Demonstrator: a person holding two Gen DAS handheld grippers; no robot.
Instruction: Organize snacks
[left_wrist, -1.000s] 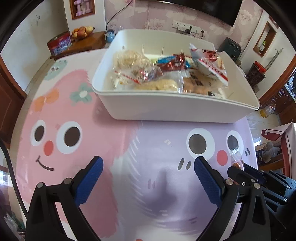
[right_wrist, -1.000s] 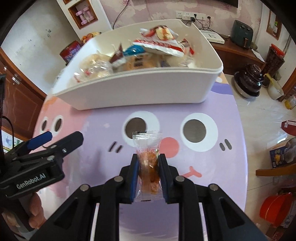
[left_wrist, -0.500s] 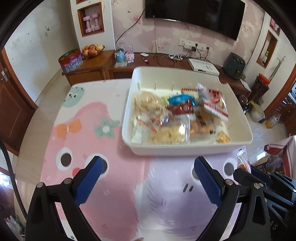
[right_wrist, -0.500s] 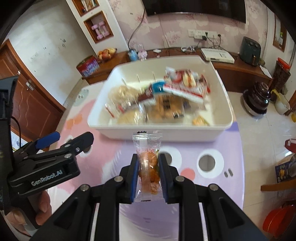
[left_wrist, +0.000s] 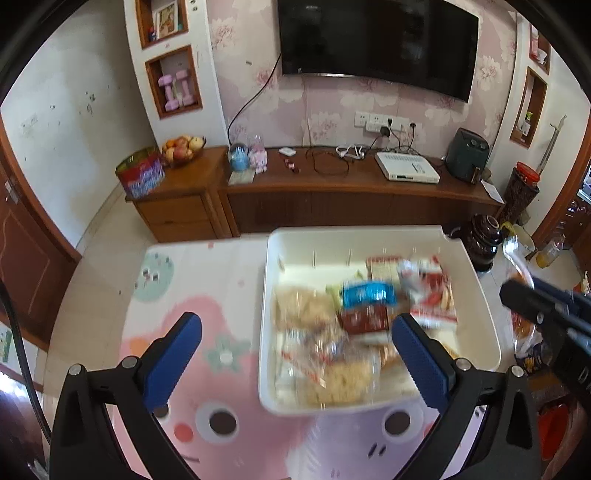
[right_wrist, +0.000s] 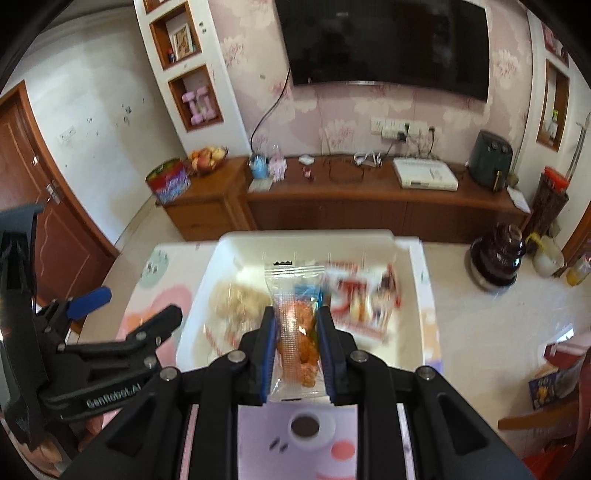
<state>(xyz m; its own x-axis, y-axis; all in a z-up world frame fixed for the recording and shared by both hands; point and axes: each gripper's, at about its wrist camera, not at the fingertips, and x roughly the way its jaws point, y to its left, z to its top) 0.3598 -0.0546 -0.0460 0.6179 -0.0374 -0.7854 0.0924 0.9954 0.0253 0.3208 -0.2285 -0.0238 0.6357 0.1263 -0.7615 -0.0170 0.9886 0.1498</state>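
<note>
A clear snack packet (right_wrist: 295, 325) with orange pieces inside stood upright, pinched at its sides, above the near rim of a white bin (right_wrist: 413, 295). The bin sat on the desk (left_wrist: 229, 266), holding a blurred heap of wrapped snacks (left_wrist: 354, 317).

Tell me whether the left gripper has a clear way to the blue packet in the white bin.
Probably yes. The left gripper is open and empty, above the white bin, whose top is uncovered. The blue packet lies on top of the pile. The right gripper, holding a clear snack packet, hovers nearby.
</note>
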